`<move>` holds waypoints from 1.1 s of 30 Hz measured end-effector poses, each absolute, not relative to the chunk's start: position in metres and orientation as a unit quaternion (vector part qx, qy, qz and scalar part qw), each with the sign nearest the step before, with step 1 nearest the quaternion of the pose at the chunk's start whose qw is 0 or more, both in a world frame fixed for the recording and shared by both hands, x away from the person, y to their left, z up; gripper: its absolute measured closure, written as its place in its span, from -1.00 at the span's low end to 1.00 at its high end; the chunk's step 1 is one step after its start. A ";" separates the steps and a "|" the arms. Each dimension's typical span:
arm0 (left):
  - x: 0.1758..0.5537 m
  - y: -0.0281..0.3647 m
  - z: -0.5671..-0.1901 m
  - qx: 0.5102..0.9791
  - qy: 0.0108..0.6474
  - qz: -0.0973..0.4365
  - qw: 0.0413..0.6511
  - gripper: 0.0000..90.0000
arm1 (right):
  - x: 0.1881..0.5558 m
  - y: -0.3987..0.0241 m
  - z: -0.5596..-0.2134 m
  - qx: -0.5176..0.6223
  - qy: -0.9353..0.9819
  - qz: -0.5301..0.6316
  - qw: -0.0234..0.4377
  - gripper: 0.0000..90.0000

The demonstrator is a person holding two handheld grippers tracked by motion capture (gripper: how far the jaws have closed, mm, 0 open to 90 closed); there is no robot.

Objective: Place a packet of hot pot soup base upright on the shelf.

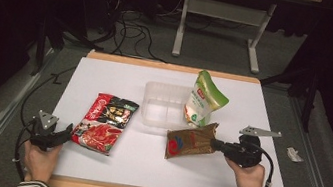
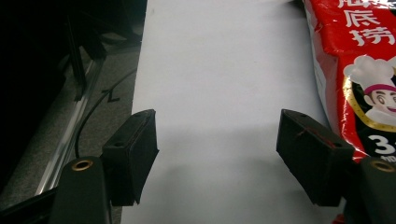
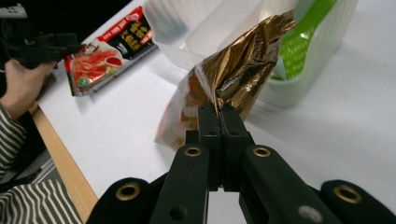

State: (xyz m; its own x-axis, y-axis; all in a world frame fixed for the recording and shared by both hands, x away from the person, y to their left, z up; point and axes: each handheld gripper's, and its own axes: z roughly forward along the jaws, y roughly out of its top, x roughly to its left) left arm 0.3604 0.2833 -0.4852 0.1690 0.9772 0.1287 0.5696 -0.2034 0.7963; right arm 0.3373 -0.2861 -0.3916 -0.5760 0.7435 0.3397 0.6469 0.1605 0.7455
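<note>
R claw [image 3: 219, 114] is clamped shut on the edge of a gold-brown foil pouch [image 1: 190, 145], jaws pinching the crinkled seal at its near end. In the high view the pouch hangs off the claw tip, front-right of centre on the white surface [image 1: 106, 79], its far corner up close to the clear plastic bin [image 1: 160, 105]. A green-and-white stand-up pouch [image 1: 204, 99] already sits upright in the bin's right part, leaning out over the rim.

L claw [image 2: 217, 154] is wide open w/ nothing between the jaws, resting at the front-left edge of the surface, just beside the red hotpot-base packet [image 1: 105, 123], which lies flat, well apart from the bin.

Step in hand, as I read it: lift the foil pouch and get it into the bin next to the green one.

To do it well:
- Grip is only on the thin seal edge, so the pouch body can swing; raise it slow and keep the wrist steady.
- Get the low end of the pouch above the bin's near wall before moving over, else it catches the rim and shoves the bin.
- Aim for the free left part of the bin; the green pouch takes the right and may tip if bumped.
- Lower till the pouch bottom rests inside, then open the jaws; don't drop from high.
- L claw should stay off to the side, maybe ready for the red packet.
</note>
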 end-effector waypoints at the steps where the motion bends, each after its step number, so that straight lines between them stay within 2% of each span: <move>1: 0.360 0.283 -0.485 0.701 0.552 0.333 0.306 -0.35 | 0.337 -0.286 -0.392 0.457 0.760 0.459 0.053 1.00; 33: 0.360 0.283 -0.485 0.701 0.551 0.334 0.307 -0.34 | 0.373 -0.277 -0.314 0.444 0.766 0.457 0.084 1.00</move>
